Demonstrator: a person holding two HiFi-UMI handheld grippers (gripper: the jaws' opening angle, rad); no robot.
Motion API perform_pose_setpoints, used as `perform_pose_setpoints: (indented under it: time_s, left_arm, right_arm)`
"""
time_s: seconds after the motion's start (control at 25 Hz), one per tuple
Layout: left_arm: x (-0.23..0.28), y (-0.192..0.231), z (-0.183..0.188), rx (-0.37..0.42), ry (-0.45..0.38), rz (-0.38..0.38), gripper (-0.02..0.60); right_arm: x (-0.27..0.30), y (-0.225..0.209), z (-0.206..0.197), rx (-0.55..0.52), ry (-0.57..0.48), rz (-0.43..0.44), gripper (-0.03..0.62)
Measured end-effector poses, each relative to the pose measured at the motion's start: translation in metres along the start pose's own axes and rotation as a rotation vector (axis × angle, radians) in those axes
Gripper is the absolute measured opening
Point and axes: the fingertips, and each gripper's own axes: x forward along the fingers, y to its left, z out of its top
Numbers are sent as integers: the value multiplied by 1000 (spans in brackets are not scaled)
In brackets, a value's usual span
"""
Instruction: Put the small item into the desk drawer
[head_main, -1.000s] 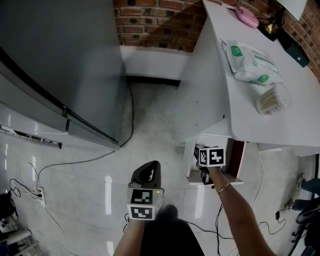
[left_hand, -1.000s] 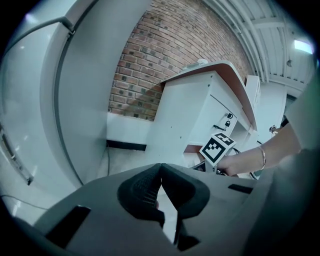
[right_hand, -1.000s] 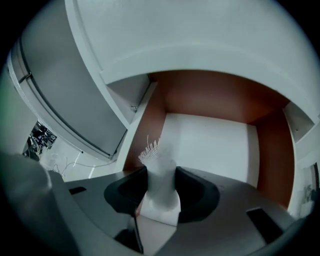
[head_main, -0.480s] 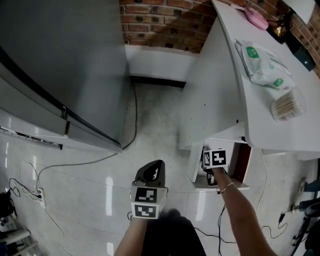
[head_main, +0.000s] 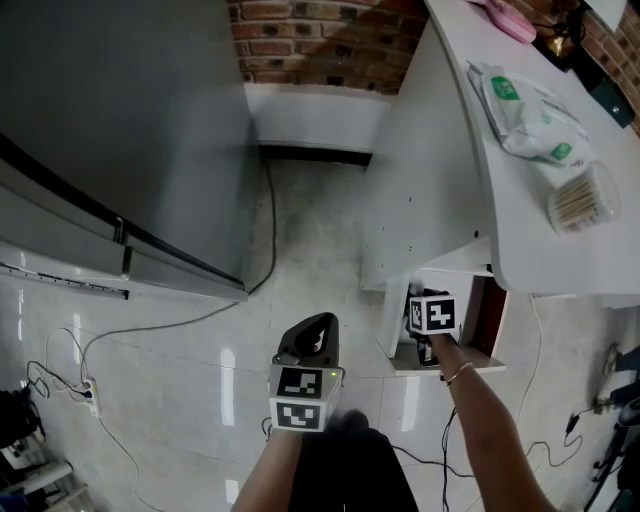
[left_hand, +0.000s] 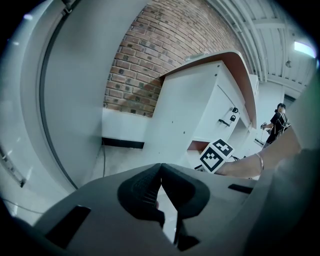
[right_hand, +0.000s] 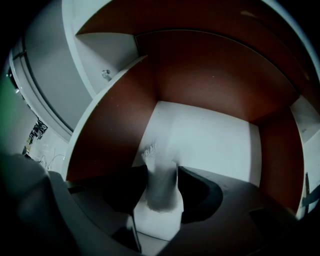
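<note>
Left tool (head_main: 320, 322): held above the floor (head_main: 190, 390), jaws closed with nothing between them.
Right tool (right_hand: 162, 167): inside the drawer (right_hand: 210, 132), jaws opening.
Small item (right_hand: 161, 187): pale and blurred, between the right tool's jaws, over the drawer's white bottom.
Drawer: pulled out beneath the desk (head_main: 520, 220), with brown walls.
Desk: white, with a packet (head_main: 525, 100) on top.

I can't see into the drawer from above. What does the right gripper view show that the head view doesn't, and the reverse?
Right gripper view only: the jaws of the right gripper opening with a pale small item between them, inside the drawer with its white floor. Head view only: the left gripper above the tiled floor, and packets on the desk top. Both: the drawer's brown interior.
</note>
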Motion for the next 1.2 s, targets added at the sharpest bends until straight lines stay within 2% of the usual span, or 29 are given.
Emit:
perform_pose_setpoints:
  time_s: [0.16, 0.56, 1.2]
  left_arm:
    - [-6, -9, 5, -1, 10, -1, 21]
    - [-45, -44, 28, -14, 29, 20, 21]
    - [-153, -108, 104, 20, -5, 26, 21]
  right_arm:
    - [-18, -1, 2, 33, -34, 26, 235]
    - [-108, 4, 21, 42, -180, 66, 209]
    - [-327, 60, 35, 32, -410, 189, 201]
